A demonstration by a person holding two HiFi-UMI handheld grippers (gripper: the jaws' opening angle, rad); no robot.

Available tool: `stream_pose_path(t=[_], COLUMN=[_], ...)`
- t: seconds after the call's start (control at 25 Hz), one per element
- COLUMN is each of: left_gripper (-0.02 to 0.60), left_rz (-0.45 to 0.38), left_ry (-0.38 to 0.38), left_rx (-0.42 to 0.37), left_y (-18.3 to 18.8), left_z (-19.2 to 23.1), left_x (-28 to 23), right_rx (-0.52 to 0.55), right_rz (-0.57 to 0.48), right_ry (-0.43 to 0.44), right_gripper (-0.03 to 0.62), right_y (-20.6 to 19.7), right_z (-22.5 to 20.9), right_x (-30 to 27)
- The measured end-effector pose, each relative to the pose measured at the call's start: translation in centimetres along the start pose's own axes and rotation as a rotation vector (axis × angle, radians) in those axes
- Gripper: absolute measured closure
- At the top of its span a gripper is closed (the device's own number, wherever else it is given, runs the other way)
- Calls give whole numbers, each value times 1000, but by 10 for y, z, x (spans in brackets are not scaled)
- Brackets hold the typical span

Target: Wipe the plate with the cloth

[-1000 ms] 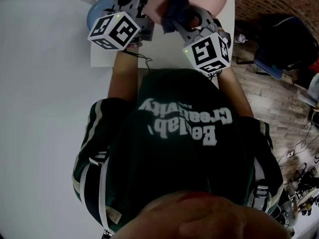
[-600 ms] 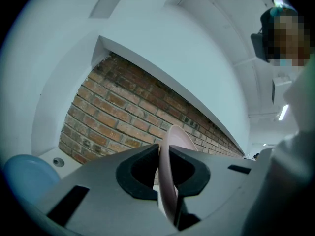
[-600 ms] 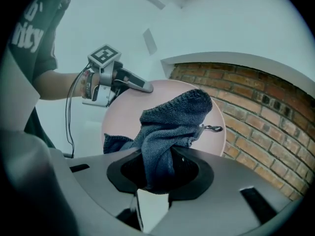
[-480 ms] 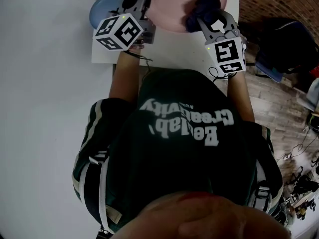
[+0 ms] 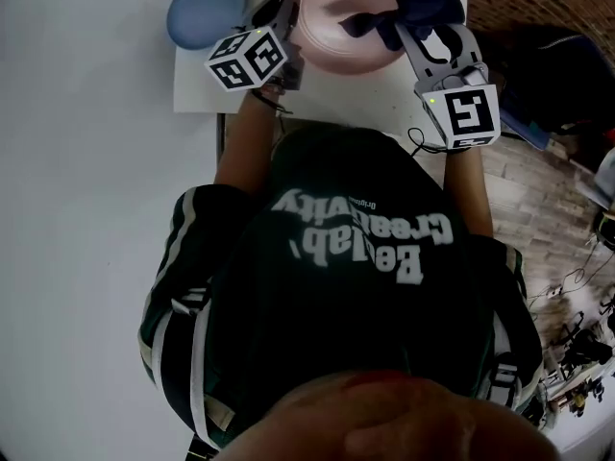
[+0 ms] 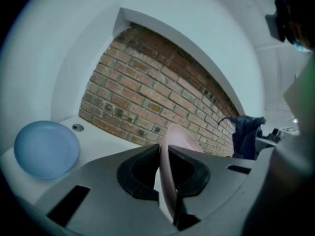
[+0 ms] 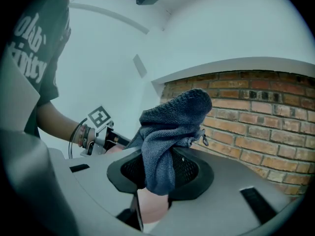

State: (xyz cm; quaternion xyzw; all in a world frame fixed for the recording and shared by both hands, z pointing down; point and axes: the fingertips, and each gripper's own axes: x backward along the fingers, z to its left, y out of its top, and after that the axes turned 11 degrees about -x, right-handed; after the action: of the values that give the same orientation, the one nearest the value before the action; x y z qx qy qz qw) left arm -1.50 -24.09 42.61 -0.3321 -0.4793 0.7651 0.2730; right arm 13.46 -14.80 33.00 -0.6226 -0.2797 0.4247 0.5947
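Left gripper point(image 6: 165, 181) pinches the near rim of the pink plate point(image 5: 341, 41), its jaws having just been closing on the thin edge that runs between them. The grip seems meant to steady the plate and hold its face up toward the cloth. Right gripper point(image 7: 157, 178), on the person's other side, is clamped on a bunched dark blue cloth point(image 7: 170, 127). A thick wad stands out beyond the jaws, presumably so that soft fabric and not hard plastic meets the dish. In the head view the cloth sits over the plate's right side, with a dark tail of it trailing across the pink face; whether it presses on the surface cannot be told. The plate lies low over the white counter point(image 5: 356, 99), close to the person's chest and within easy reach of both hands; whether it rests on the counter is unclear. Just beyond the left gripper, a blue plate point(image 6: 47, 149) lies flat on the counter, apart from the work and not in use. A brick wall point(image 6: 147, 97) closes the scene behind.
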Motion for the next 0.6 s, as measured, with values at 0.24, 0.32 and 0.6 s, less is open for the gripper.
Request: stream_pose_path(t=[0.24,0.32,0.6], left_gripper=[563,563,563], left_rz=[169,216,322], left_ry=[52,50,67], left_rx=[33,56,123], left_y=[-77,-101,-165], left_z=[31,38,61], left_x=[-18,-23,-38], right_rx=[-21,-28,-23], right_rz=[40,58,105], right_ry=[-11,-15,-37], right_gripper=[488,488,488], right_y=[-10,-16,-29], right_z=[-3,-4,-9], right_x=[-5,-5,-8])
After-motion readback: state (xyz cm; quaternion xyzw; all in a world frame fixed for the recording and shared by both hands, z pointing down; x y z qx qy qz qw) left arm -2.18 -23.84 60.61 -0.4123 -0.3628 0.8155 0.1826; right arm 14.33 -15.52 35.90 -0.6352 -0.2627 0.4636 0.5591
